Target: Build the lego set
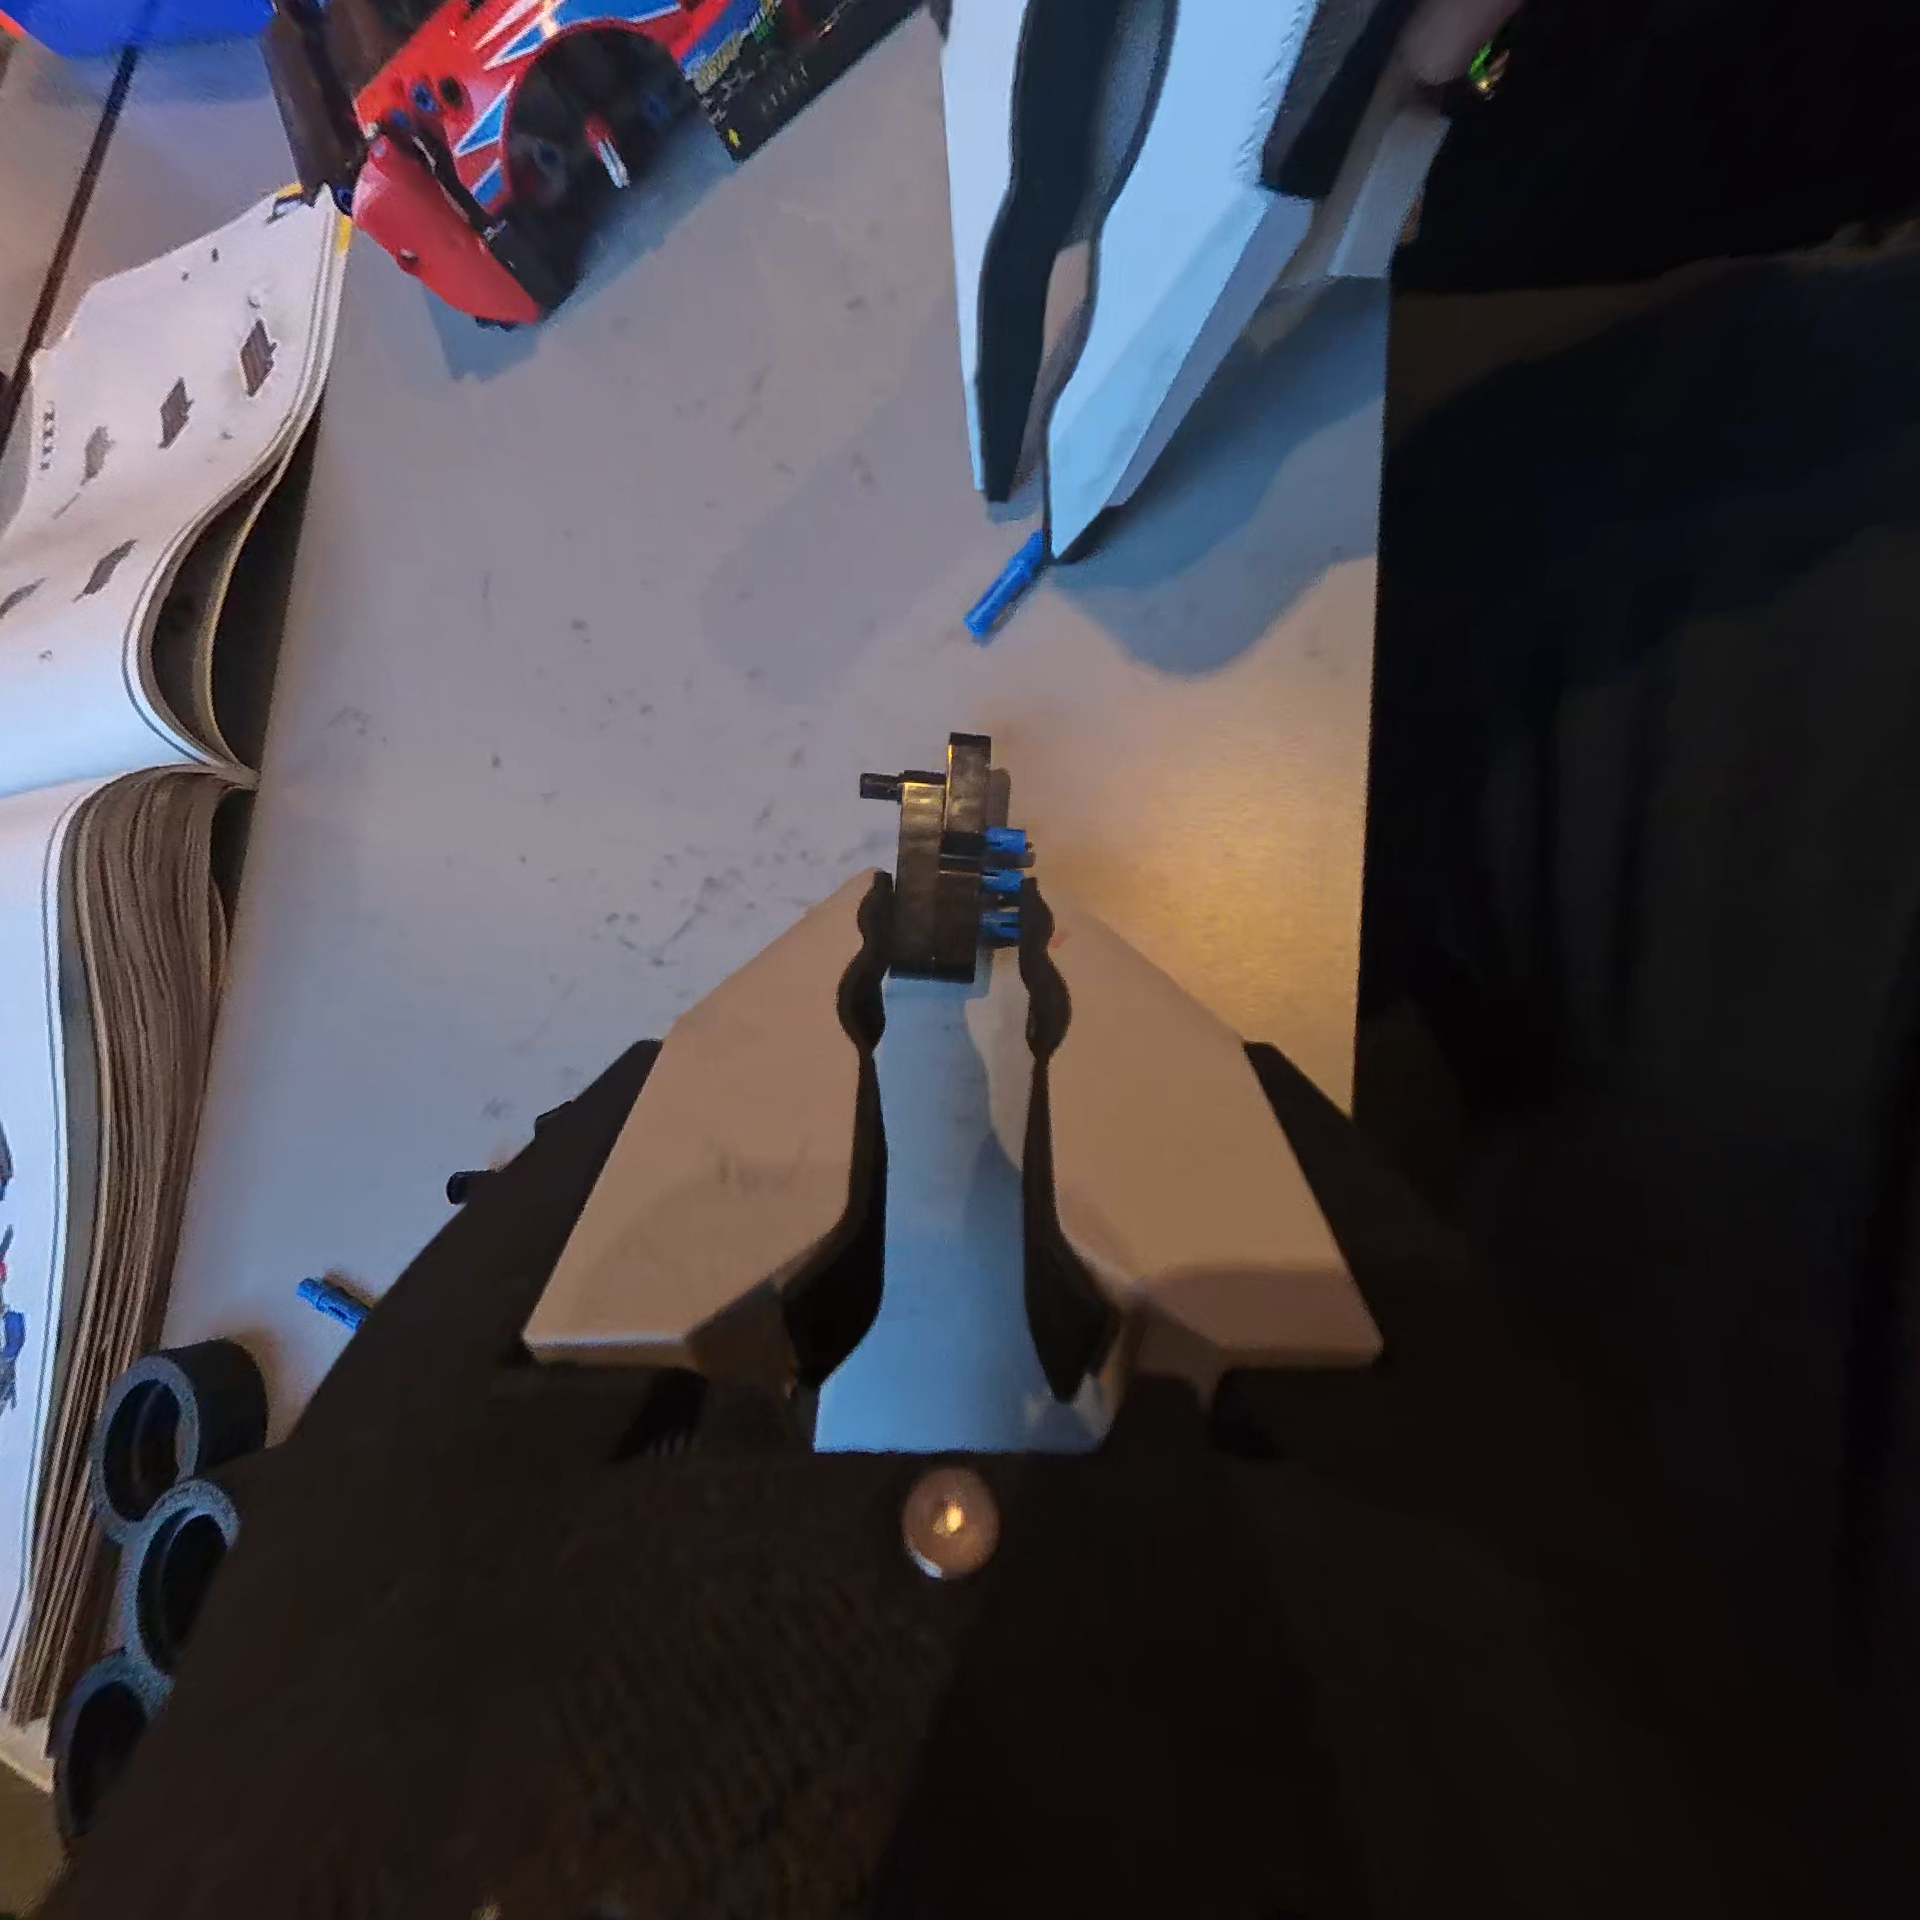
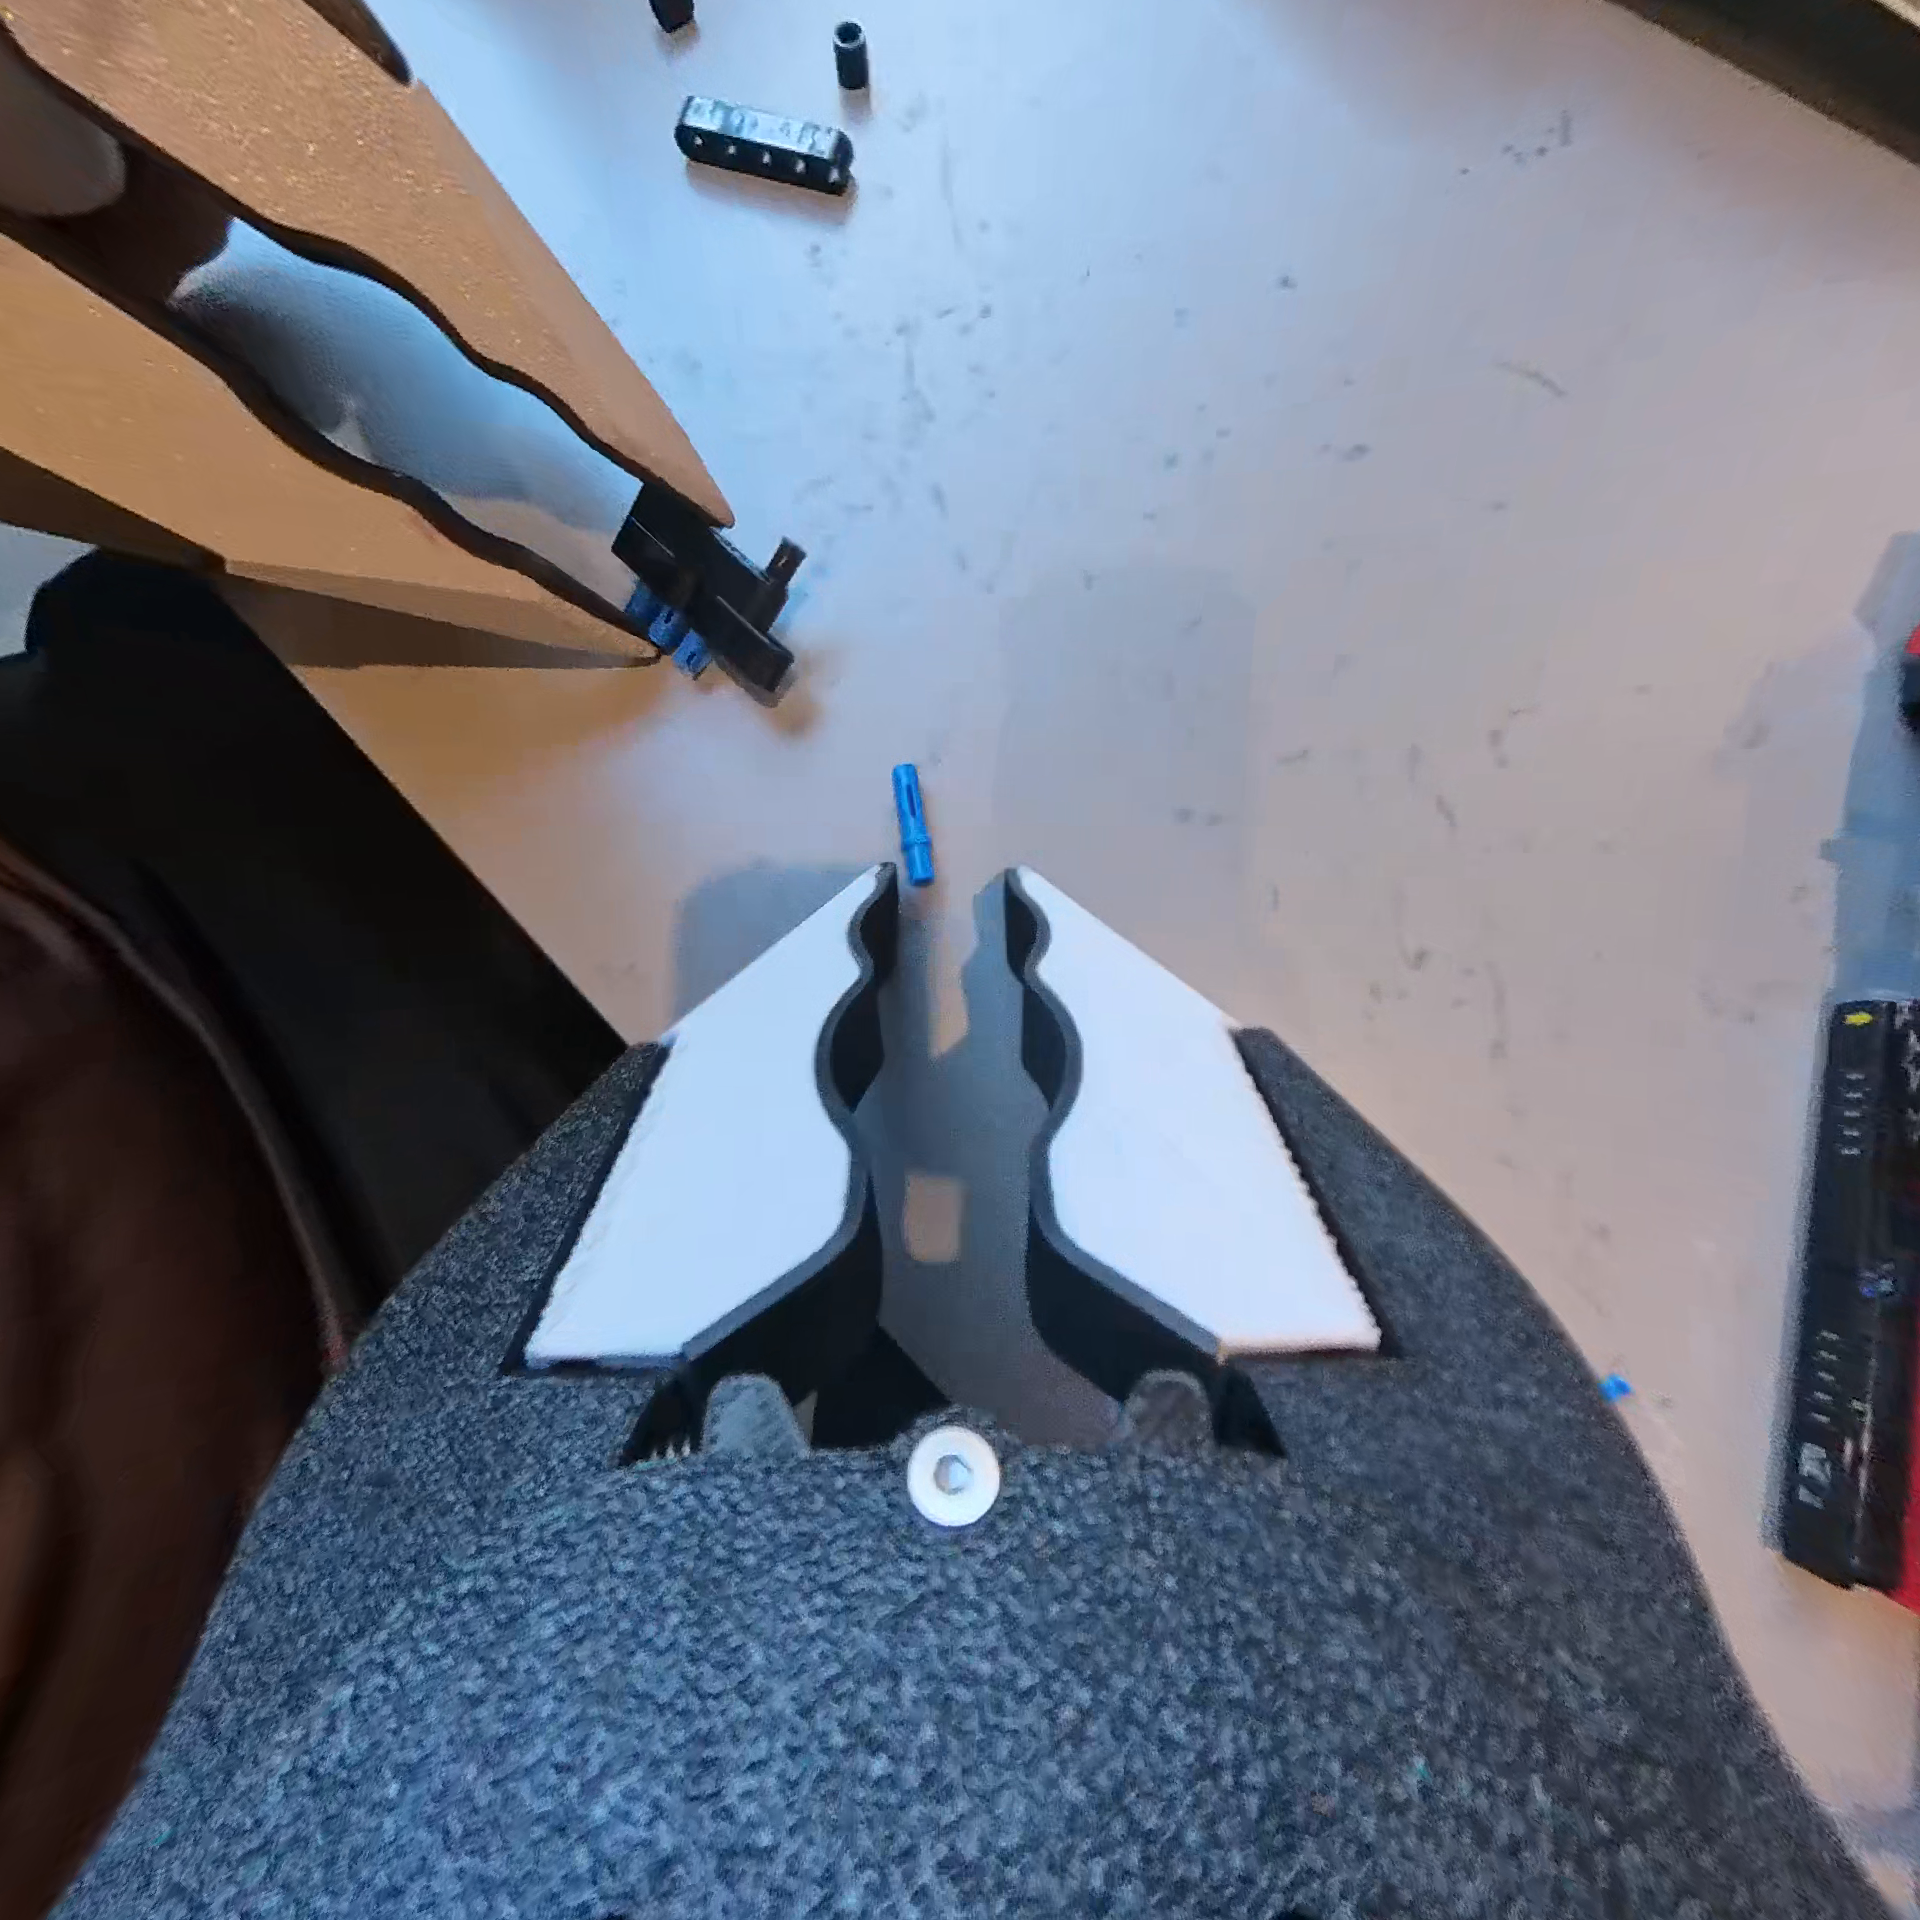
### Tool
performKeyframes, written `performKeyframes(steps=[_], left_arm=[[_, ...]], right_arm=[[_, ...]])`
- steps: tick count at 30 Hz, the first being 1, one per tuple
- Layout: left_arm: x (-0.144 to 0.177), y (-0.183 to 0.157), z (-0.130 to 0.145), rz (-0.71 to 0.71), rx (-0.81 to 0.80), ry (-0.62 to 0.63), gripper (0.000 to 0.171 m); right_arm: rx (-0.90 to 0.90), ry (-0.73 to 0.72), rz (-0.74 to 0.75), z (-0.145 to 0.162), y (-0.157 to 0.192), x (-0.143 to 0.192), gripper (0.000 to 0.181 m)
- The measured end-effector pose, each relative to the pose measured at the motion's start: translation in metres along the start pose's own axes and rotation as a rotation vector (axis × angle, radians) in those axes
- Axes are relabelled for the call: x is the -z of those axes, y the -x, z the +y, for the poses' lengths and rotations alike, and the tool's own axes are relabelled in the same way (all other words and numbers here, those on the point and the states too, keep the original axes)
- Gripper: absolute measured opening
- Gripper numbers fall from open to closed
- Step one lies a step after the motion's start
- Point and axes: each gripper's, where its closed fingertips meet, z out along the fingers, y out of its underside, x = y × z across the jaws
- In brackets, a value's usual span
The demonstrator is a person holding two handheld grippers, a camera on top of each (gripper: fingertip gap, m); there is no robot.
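1. Across the scuffed pale grey surface (image 2: 1299,520), an open instruction booklet with thick white pages (image 1: 135,582) is lying at the left edge of the left wrist view, and a partly built red toy car body with blue and white markings (image 1: 488,166) is sitting beyond it.
2. Over that surface, the left gripper (image 1: 951,909) is holding its jaws closed on a small black beam assembly studded with blue pins (image 1: 940,862), lifting it up on edge, with a black peg pointing out to the left.
3. Opposite it, the right gripper (image 2: 940,883) is hanging with its jaws partly open and nothing between them.
4. Just ahead of those open jaws, a short blue plastic connector pin (image 2: 910,823) is lying flat on the surface, its long axis running nearly straight away from the right gripper, slightly left of the gap's centre. The right gripper is much the nearer; the left gripper is sitting farther off, up and to the left.
5. Judging by this, picking up the pin calls for a short advance and a small leftward shift, closing across its narrow width.
6. Farther back, a loose black beam with holes (image 2: 767,143) is waiting.
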Motion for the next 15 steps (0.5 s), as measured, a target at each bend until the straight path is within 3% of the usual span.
performKeyframes(steps=[4,6,10,15], left_arm=[[0.004,0.004,-0.011,-0.033,0.002,-0.056,0.021],[0.009,0.005,-0.022,-0.059,-0.028,-0.111,0.021],[0.020,-0.002,-0.042,-0.097,-0.110,-0.216,0.021],[0.027,-0.008,-0.054,-0.116,-0.156,-0.280,0.021]], right_arm=[[0.008,-0.023,-0.026,0.000,0.004,0.003,0.026],[0.016,-0.105,-0.031,-0.012,0.005,0.011,0.026],[-0.030,-0.286,-0.219,-0.042,0.031,0.030,0.027],[-0.060,-0.336,-0.364,-0.047,0.053,0.031,0.018]])
